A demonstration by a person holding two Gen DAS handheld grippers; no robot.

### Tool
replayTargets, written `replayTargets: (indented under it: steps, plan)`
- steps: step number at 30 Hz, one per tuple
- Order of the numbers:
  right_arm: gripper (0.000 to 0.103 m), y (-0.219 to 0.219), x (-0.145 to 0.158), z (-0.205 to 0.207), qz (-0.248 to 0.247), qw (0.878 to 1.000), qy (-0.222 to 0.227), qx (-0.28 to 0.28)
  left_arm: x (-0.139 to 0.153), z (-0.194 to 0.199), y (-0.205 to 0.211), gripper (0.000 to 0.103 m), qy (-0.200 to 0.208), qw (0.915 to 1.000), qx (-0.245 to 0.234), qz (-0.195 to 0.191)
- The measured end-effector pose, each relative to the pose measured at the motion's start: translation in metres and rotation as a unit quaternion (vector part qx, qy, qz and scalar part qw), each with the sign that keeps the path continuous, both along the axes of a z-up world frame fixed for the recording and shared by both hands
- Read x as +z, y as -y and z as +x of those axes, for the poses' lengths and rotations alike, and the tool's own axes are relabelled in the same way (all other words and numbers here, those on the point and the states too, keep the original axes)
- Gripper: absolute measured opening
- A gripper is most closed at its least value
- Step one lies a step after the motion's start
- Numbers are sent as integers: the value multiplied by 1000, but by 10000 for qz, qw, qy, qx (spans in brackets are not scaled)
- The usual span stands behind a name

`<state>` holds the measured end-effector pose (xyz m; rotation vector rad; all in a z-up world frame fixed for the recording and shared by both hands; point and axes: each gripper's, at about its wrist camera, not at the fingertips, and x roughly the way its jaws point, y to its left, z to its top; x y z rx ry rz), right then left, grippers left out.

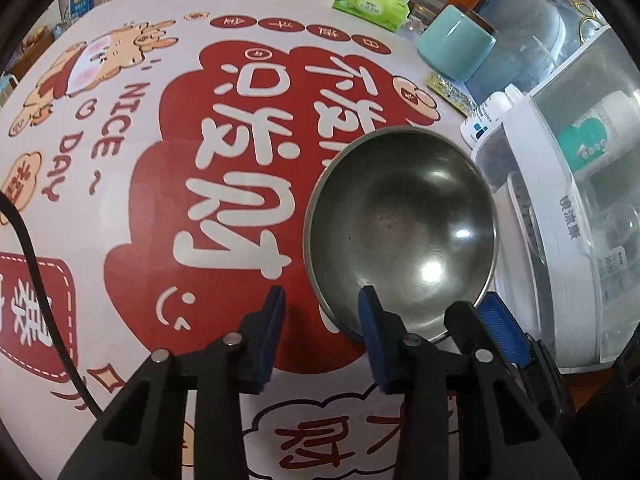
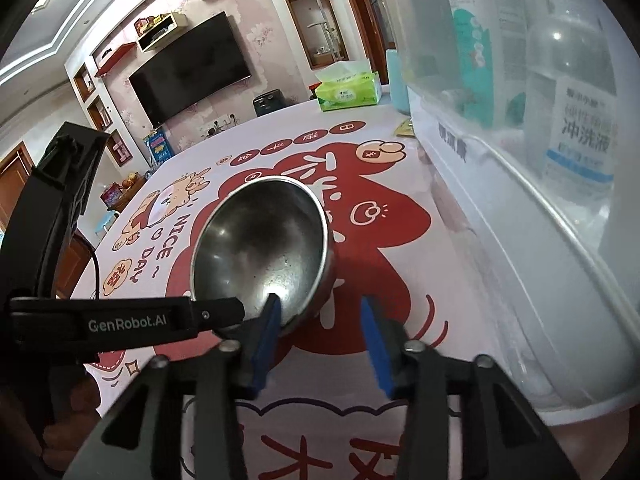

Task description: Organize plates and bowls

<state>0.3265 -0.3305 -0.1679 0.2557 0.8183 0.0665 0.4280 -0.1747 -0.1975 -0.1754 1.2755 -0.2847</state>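
A steel bowl (image 1: 400, 224) stands on the red-and-white tablecloth (image 1: 168, 184), close to a white plastic box. My left gripper (image 1: 322, 312) straddles the bowl's near rim, one blue pad inside the bowl and the other outside over the cloth, with a clear gap between them. In the right wrist view the same bowl (image 2: 260, 240) sits ahead. My right gripper (image 2: 320, 316) straddles its rim too, with the left pad inside and the right pad outside, not pressing. A black finger (image 2: 216, 312) of the left gripper reaches the rim from the left.
A white plastic box (image 1: 560, 264) holding bottles runs along the table's right side. A teal cup (image 1: 456, 48) and a green tissue pack (image 1: 372, 2) stand at the far edge. A black cable (image 1: 44, 280) crosses the cloth at left.
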Motion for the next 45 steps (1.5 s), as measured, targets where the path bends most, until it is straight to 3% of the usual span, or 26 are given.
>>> replayTargets:
  steps: [3,10,25,45]
  plan:
    - [22,-1,-2,1,28,10000,-18,25,-2,-1,1,29,-52,10000,-17,-44]
    - [10,2,-3,0,61,10000,-33,2,-3,-3,7,16,-33,9999,-113,-9]
    - [10,3,7,-16,233,9995,-211,55,6,-29,0,15,-168,9999,-31,-7]
    - [10,-5,43,-93,245,9979,-424,415,44,-117,-19,16,-187,9998,-110,52]
